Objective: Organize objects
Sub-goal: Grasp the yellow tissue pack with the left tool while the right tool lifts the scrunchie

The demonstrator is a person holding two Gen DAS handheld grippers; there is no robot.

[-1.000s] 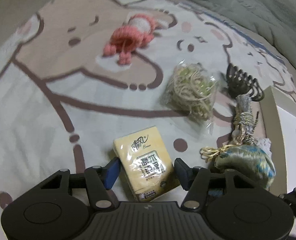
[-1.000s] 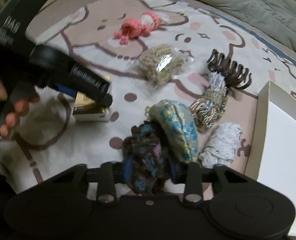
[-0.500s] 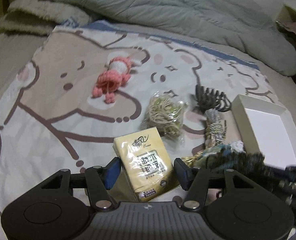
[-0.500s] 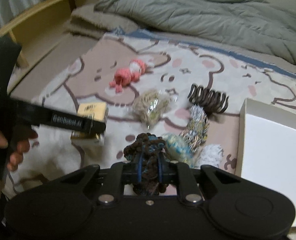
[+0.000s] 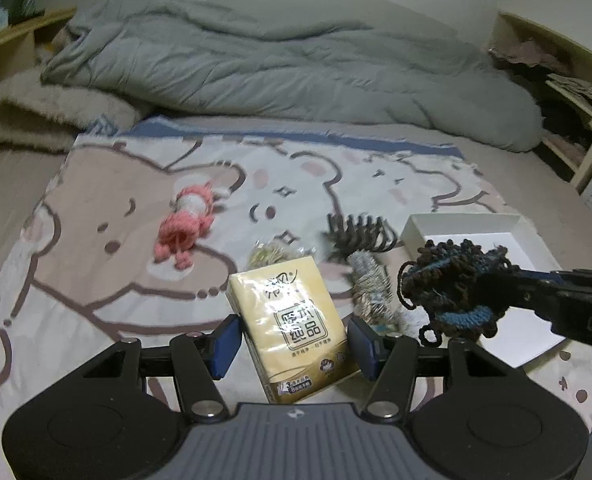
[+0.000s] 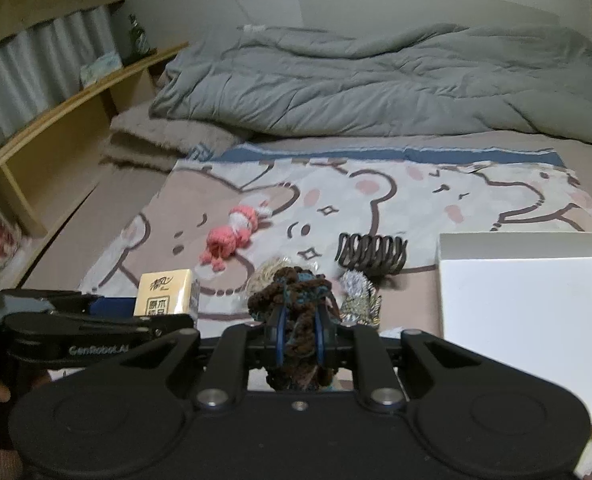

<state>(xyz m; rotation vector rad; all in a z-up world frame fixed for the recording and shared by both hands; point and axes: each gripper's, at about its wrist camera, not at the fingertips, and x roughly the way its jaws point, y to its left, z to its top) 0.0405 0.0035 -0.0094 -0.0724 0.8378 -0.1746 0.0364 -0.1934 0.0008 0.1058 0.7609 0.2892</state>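
My left gripper (image 5: 294,346) is shut on a yellow tissue pack (image 5: 294,328) and holds it above the bear-print blanket; the pack also shows in the right wrist view (image 6: 164,294). My right gripper (image 6: 299,338) is shut on a brown and blue knitted scrunchie (image 6: 292,292), lifted off the blanket; the scrunchie also shows in the left wrist view (image 5: 453,290), near the white box (image 5: 491,240). The open white box (image 6: 523,308) lies at the right.
On the blanket (image 6: 395,196) lie a pink crocheted doll (image 6: 228,240), a bag of twine (image 6: 266,278), a dark claw hair clip (image 6: 371,250) and a silvery scrunchie (image 6: 357,296). A grey duvet (image 6: 375,88) lies behind. A wooden shelf (image 6: 56,136) stands at left.
Both grippers have risen and tilted up from the blanket. The right one closed on the brown and blue scrunchie and lifted it; the left one lifted the tissue pack.
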